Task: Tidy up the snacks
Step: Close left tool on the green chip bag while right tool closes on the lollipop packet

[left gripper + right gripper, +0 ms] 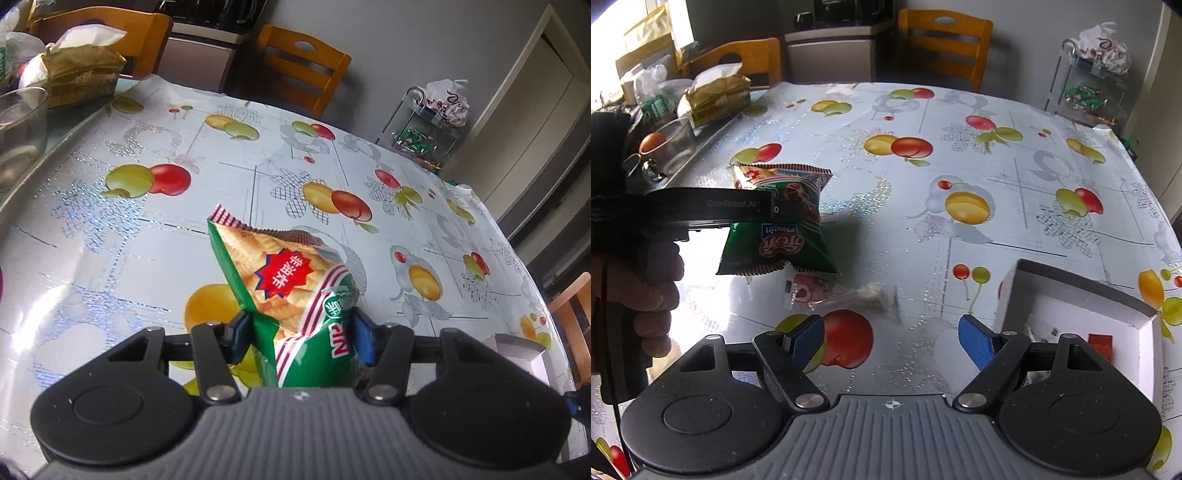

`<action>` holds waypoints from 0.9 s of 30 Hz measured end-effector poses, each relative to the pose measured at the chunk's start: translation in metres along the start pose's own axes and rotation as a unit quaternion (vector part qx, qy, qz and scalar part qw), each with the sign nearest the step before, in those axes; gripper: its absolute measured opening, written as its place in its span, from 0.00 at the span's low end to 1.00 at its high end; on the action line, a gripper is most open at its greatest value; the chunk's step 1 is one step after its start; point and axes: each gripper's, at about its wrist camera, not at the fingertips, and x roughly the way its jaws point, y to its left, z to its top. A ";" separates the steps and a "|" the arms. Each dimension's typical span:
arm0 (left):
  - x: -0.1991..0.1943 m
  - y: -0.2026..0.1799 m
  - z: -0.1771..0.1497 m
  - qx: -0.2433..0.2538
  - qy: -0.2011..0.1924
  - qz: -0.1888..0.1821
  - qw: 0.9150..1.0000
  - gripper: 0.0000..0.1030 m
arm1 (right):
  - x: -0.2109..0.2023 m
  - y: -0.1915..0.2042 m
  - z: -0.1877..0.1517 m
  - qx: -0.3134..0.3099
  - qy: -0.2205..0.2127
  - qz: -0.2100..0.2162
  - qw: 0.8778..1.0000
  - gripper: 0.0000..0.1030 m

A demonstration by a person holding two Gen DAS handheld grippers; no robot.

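Note:
A green snack bag (291, 280) with a red starburst label sits between the blue pads of my left gripper (301, 332), which is shut on its lower part. In the right wrist view the same bag (783, 236) hangs from the left gripper (775, 208) just above the fruit-print tablecloth (960, 166), with a hand (653, 288) holding the handle. My right gripper (890, 343) stands open over the cloth with nothing between its fingers. A small pink packet (805, 291) and a clear wrapped snack (868, 293) lie on the table below the bag.
A white open box (1078, 291) with a few items inside stands at the right near my right gripper. At the far left sit a glass bowl (18, 125), a tissue pack (81, 70) and a tray edge. Wooden chairs (303, 66) and a wire rack (424, 129) stand beyond the table.

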 end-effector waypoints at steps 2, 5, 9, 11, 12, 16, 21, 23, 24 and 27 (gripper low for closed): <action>-0.005 0.001 0.001 0.004 -0.004 0.002 1.000 0.52 | 0.004 0.002 0.001 0.005 0.001 0.007 1.000 0.78; -0.010 0.004 0.002 0.006 -0.007 0.005 1.000 0.52 | 0.009 0.006 0.005 0.011 0.000 0.018 1.000 0.78; -0.015 0.010 0.002 0.006 -0.005 0.013 1.000 0.52 | 0.018 0.012 0.009 0.022 0.003 0.033 0.999 0.78; -0.017 0.014 0.001 0.007 -0.002 0.015 1.000 0.52 | 0.024 0.016 0.012 0.024 0.009 0.040 0.999 0.78; -0.018 0.016 0.001 0.007 -0.002 0.017 1.000 0.52 | 0.027 0.017 0.013 0.028 0.012 0.046 0.998 0.78; -0.021 0.021 -0.002 0.011 0.000 0.019 1.000 0.52 | 0.038 0.021 0.015 0.043 0.026 0.061 0.997 0.78; -0.025 0.027 -0.005 0.012 0.006 0.021 1.000 0.52 | 0.053 0.020 0.018 0.075 0.036 0.068 0.994 0.78; -0.027 0.031 -0.006 0.010 0.006 0.024 1.000 0.52 | 0.057 0.020 0.020 0.085 0.037 0.068 0.993 0.78; -0.028 0.033 -0.006 0.009 0.006 0.026 1.000 0.52 | 0.060 0.020 0.021 0.089 0.037 0.067 0.993 0.78; -0.031 0.040 -0.007 0.004 0.006 0.032 0.999 0.52 | 0.067 0.022 0.024 0.092 0.039 0.062 0.993 0.76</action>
